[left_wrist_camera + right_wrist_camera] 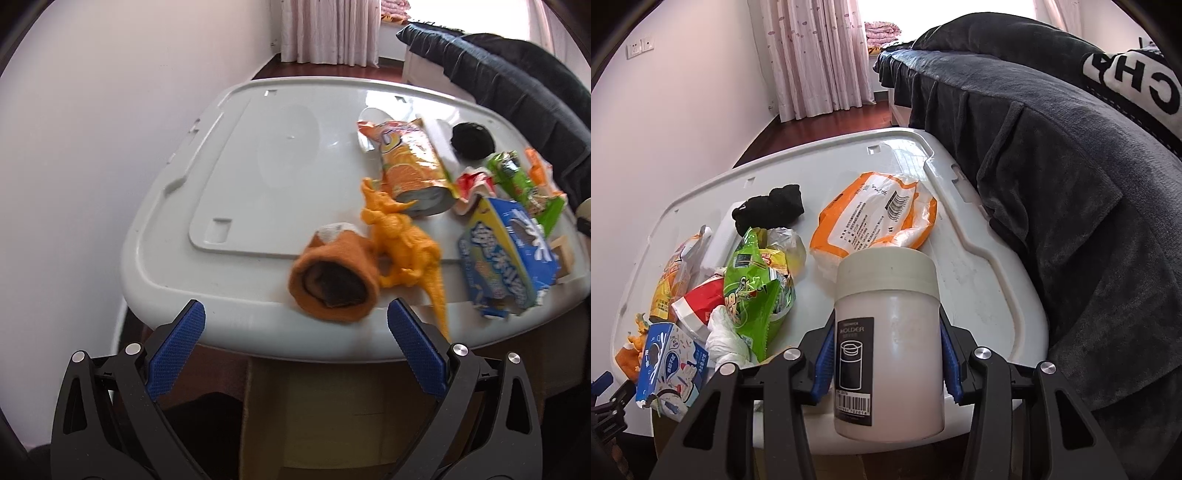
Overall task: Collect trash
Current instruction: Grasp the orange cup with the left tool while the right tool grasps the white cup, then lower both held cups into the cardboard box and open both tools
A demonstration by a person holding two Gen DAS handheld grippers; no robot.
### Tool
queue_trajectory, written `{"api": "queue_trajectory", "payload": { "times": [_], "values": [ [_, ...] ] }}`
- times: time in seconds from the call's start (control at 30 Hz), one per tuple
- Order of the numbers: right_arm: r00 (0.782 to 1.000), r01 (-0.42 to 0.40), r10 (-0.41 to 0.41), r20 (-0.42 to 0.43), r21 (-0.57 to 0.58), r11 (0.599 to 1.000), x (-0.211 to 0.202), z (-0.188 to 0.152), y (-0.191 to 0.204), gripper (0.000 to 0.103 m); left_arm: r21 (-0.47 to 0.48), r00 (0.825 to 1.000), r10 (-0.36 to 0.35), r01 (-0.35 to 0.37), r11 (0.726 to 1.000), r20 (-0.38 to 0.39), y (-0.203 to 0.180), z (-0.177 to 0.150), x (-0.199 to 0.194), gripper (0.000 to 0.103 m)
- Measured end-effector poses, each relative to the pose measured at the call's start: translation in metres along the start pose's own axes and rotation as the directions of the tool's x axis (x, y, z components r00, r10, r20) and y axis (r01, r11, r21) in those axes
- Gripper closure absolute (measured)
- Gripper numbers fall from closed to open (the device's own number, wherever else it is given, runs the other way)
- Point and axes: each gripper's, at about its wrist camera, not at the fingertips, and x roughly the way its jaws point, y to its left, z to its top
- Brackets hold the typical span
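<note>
White holder canister (888,343), upright at near edge of grey lid surface (979,280), clamped at mid-body by right gripper (888,354). Probably rigid, light, smooth-walled; best held low on body, below cap. Wrappers left of it: green packet (757,291), orange bag (875,218), blue box (670,363); likely crushable, pinched at edges. Left gripper (295,317) wide open, empty, near orange sock roll (334,284).

Grey lid surface (258,155), orange toy dinosaur (399,236), dark blanket (1052,177), pink curtains (812,55)
</note>
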Motion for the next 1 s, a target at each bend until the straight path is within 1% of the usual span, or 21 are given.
{"api": "queue_trajectory", "payload": {
  "times": [0.13, 0.23, 0.3, 0.33, 0.37, 0.4, 0.43, 0.47, 0.53, 0.6, 0.67, 0.73, 0.8, 0.87, 0.93, 1.0],
  "values": [
    [1.000, -0.008, 0.009, -0.015, 0.024, 1.000, 0.003, 0.000, -0.004, 0.056, 0.064, 0.999, 0.028, -0.029, 0.998, 0.025, -0.007, 0.009, 0.008, 0.006],
    [1.000, -0.001, 0.001, -0.015, 0.011, 1.000, 0.003, -0.001, -0.001, 0.056, 0.111, 0.998, 0.037, -0.043, 0.993, 0.054, -0.013, 0.012, 0.013, 0.006],
    [1.000, 0.005, -0.005, -0.014, -0.002, 1.000, 0.004, -0.001, 0.001, 0.056, 0.115, 0.997, 0.035, -0.043, 0.992, 0.073, -0.013, 0.014, 0.017, 0.006],
    [1.000, 0.007, -0.007, -0.015, -0.005, 1.000, 0.006, -0.001, 0.002, 0.056, 0.102, 0.996, 0.009, -0.018, 0.995, 0.089, -0.011, 0.016, 0.017, 0.006],
    [1.000, 0.007, -0.007, -0.018, -0.005, 1.000, 0.006, -0.001, 0.002, 0.056, 0.084, 0.995, 0.006, -0.014, 0.996, 0.103, -0.010, 0.017, 0.017, 0.008],
    [1.000, 0.009, -0.009, -0.020, -0.004, 1.000, 0.007, -0.002, 0.002, 0.056, 0.072, 0.993, 0.019, -0.027, 0.997, 0.116, -0.008, 0.017, 0.018, 0.009],
    [1.000, 0.011, -0.011, -0.021, -0.003, 1.000, 0.007, -0.002, 0.002, 0.056, 0.068, 0.992, 0.020, -0.029, 0.997, 0.124, -0.007, 0.016, 0.019, 0.014],
    [1.000, 0.010, -0.010, -0.022, 0.000, 1.000, 0.007, -0.002, 0.001, 0.056, 0.069, 0.993, 0.005, -0.013, 0.998, 0.120, -0.006, 0.015, 0.020, 0.034],
    [1.000, 0.012, -0.011, -0.021, 0.004, 1.000, 0.008, -0.002, 0.001, 0.056, 0.077, 0.996, -0.039, 0.032, 0.997, 0.084, -0.006, 0.013, 0.025, 0.062],
    [1.000, 0.016, -0.016, -0.017, 0.004, 1.000, 0.007, -0.002, 0.001, 0.056, 0.087, 0.994, -0.033, 0.024, 0.996, 0.105, -0.006, 0.010, 0.021, 0.064],
    [1.000, 0.017, -0.017, -0.015, 0.004, 1.000, 0.007, -0.002, 0.001, 0.056, 0.106, 0.992, -0.029, 0.015, 0.994, 0.125, -0.008, 0.007, 0.017, 0.071],
    [1.000, 0.018, -0.018, -0.012, 0.003, 1.000, 0.006, -0.003, 0.001, 0.056, 0.112, 0.989, -0.024, 0.008, 0.994, 0.143, -0.007, 0.004, 0.012, 0.074],
    [1.000, 0.016, -0.016, -0.005, 0.000, 1.000, 0.004, -0.003, 0.002, 0.056, 0.083, 0.988, -0.035, 0.023, 0.996, 0.152, 0.001, 0.005, 0.006, 0.076],
    [1.000, 0.012, -0.012, 0.010, -0.009, 1.000, 0.000, -0.004, 0.004, 0.056, 0.032, 0.984, -0.054, 0.050, 0.998, 0.168, 0.012, 0.007, -0.005, 0.076],
    [1.000, 0.011, -0.011, 0.027, -0.027, 1.000, -0.005, -0.006, 0.007, 0.056, -0.002, 0.980, -0.053, 0.054, 0.999, 0.193, 0.020, 0.010, -0.018, 0.076],
    [0.999, 0.002, -0.001, 0.035, -0.040, 0.999, -0.010, -0.009, 0.009, 0.056, -0.013, 0.975, -0.048, 0.052, 0.999, 0.218, 0.022, 0.011, -0.031, 0.076]
  ]
}}
